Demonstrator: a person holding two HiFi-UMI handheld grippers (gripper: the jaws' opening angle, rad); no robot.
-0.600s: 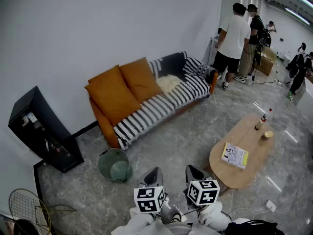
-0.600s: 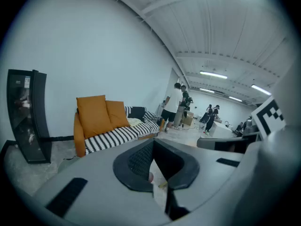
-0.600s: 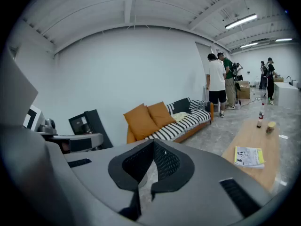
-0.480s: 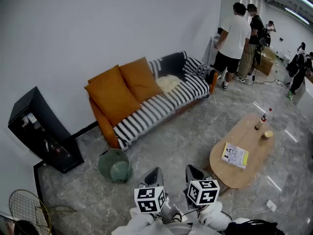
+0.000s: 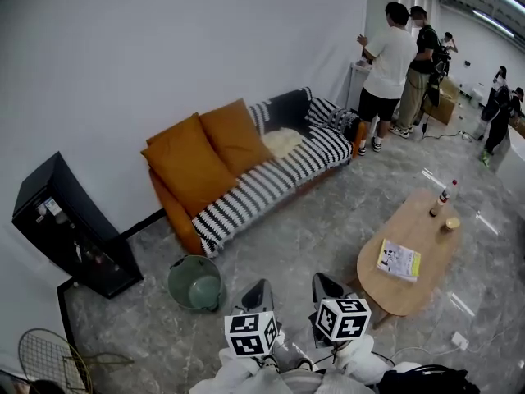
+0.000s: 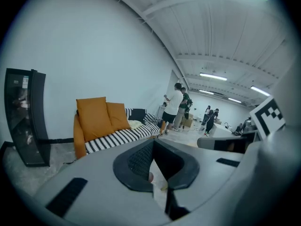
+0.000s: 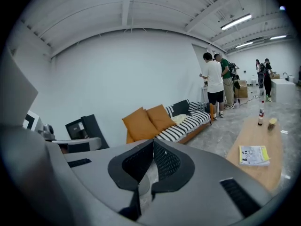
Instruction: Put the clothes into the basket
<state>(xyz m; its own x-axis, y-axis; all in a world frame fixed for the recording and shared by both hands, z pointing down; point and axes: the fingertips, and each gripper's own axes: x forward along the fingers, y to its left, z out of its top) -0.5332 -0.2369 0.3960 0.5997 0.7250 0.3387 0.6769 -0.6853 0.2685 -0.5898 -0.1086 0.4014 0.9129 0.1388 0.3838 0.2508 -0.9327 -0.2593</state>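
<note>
A cream cloth (image 5: 283,141) lies on the striped sofa (image 5: 254,189), with a dark garment (image 5: 289,107) draped over the backrest behind it. The same cream cloth (image 6: 135,124) shows in the left gripper view, and in the right gripper view (image 7: 179,118). A round green basket (image 5: 176,271) stands on the floor at the sofa's left end. My left gripper (image 5: 261,289) and right gripper (image 5: 325,282) are side by side at the bottom of the head view, far from the sofa. Both are shut and empty, as seen in the left gripper view (image 6: 151,144) and the right gripper view (image 7: 153,144).
A black cabinet (image 5: 70,228) leans at the left wall. An oval wooden table (image 5: 426,236) to the right carries a magazine (image 5: 399,260) and a bottle (image 5: 443,197). People (image 5: 390,64) stand at the back right. A wire rack (image 5: 49,359) sits at the bottom left.
The head view has shifted slightly, so the room sits a little lower in the picture. Both grippers keep their place and stay shut. The people at the back have shifted.
</note>
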